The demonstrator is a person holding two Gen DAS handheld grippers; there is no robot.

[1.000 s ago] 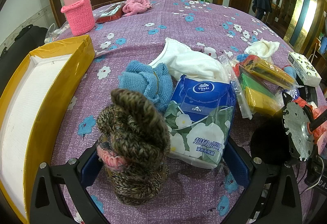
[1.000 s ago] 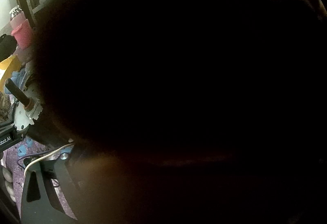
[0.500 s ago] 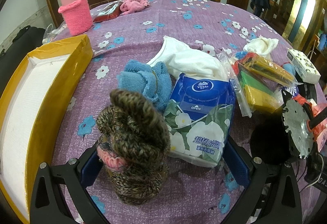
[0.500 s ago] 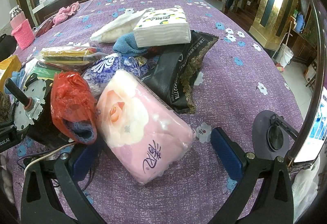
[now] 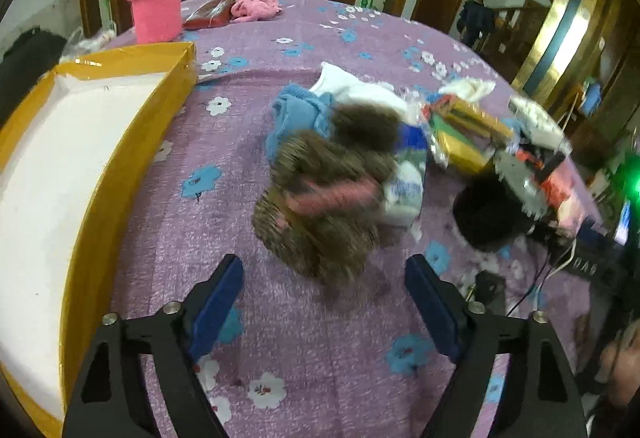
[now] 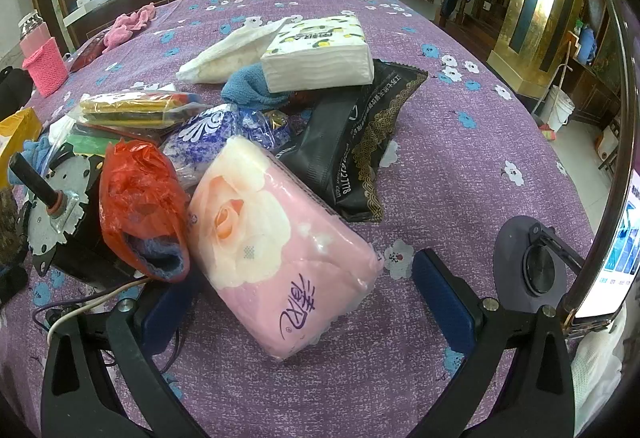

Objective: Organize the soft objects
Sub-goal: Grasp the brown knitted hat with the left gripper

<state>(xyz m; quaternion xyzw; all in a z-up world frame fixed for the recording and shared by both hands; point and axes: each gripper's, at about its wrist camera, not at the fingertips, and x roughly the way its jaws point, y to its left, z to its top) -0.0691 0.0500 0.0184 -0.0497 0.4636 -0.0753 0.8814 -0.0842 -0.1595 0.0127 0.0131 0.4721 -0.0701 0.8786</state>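
The knit hat [image 5: 324, 198], brown with a pink band, lies blurred on the purple cloth [image 5: 320, 358], ahead of the left gripper [image 5: 324, 302], whose jaws are spread wide and hold nothing. It is judged light, limp and compressible; it is best pinched across a thick fold near its middle, since a loose edge would stretch and trail. The yellow tray [image 5: 92, 174] stands just to its left and is presumed to be its destination.

The right gripper [image 6: 304, 302] is also wide open, with the pink tissue pack [image 6: 280, 254] lying between its jaws but not clamped. Its plastic wrap is judged slippery and the pack yielding, so a grip across the short sides is advised.

Handwritten-style Chinese characters are printed on the pack; "2778" can be read on the black pouch [image 6: 352, 142].
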